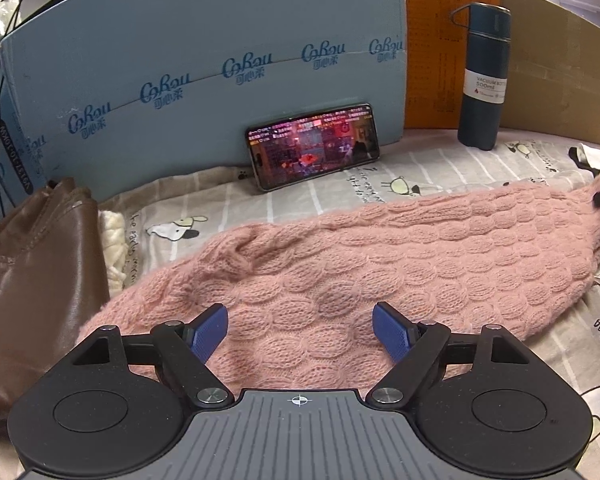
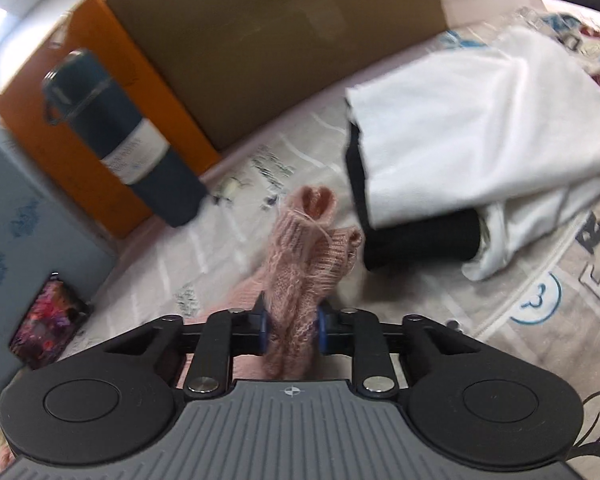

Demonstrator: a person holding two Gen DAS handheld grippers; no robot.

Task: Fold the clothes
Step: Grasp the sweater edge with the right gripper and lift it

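A: Right gripper [image 2: 291,326]?
B: Clamped tight on a bunched end of the pink knit sweater [image 1: 340,264].
A: Left gripper [image 1: 300,332]?
B: Jaws wide, empty, hovering over the near end. Sweater lies lengthwise across the bedsheet [image 1: 420,168], long axis running from left gripper towards right.

Fuzzy pink knit sweater [image 1: 340,256], glossy brown leather bag [image 1: 32,280], matt cardboard box [image 2: 276,40]
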